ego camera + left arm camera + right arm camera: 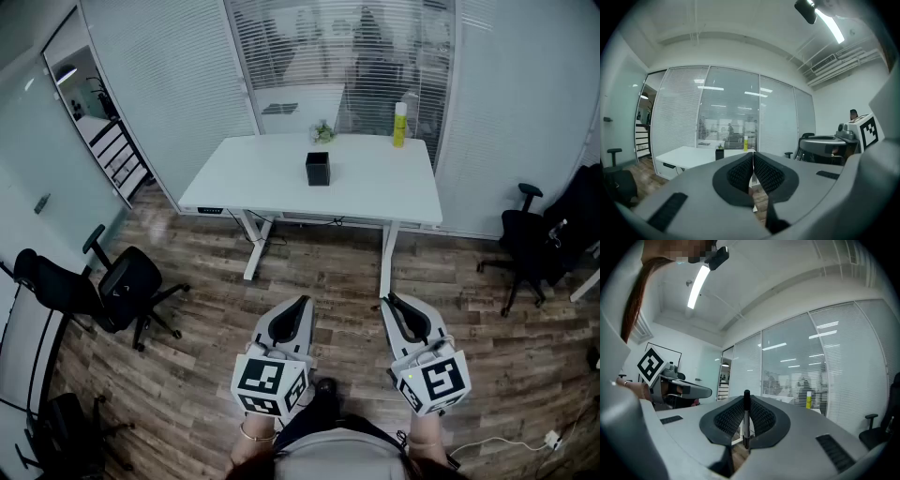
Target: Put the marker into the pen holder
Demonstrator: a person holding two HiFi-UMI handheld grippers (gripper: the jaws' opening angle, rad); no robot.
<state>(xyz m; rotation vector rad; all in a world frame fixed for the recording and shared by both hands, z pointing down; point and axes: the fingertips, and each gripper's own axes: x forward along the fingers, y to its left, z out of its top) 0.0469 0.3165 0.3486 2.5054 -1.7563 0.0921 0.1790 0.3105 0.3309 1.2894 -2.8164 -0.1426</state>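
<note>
A black pen holder (318,169) stands on the white desk (272,183), far ahead of both grippers; it also shows small as the pen holder (720,153) in the left gripper view. My right gripper (746,420) is shut on a slim black-capped marker (746,418), held upright between the pads. In the head view the right gripper (392,302) hovers over the wood floor, the marker hidden there. My left gripper (302,302) sits beside it, and in its own view the left gripper (753,171) has its jaws pressed together with nothing between them.
A yellow bottle (400,124) and a small plant (323,132) stand at the desk's far edge. Black office chairs sit at the left (122,286) and right (530,239). Glass walls with blinds enclose the room. A white cable (506,442) lies on the floor.
</note>
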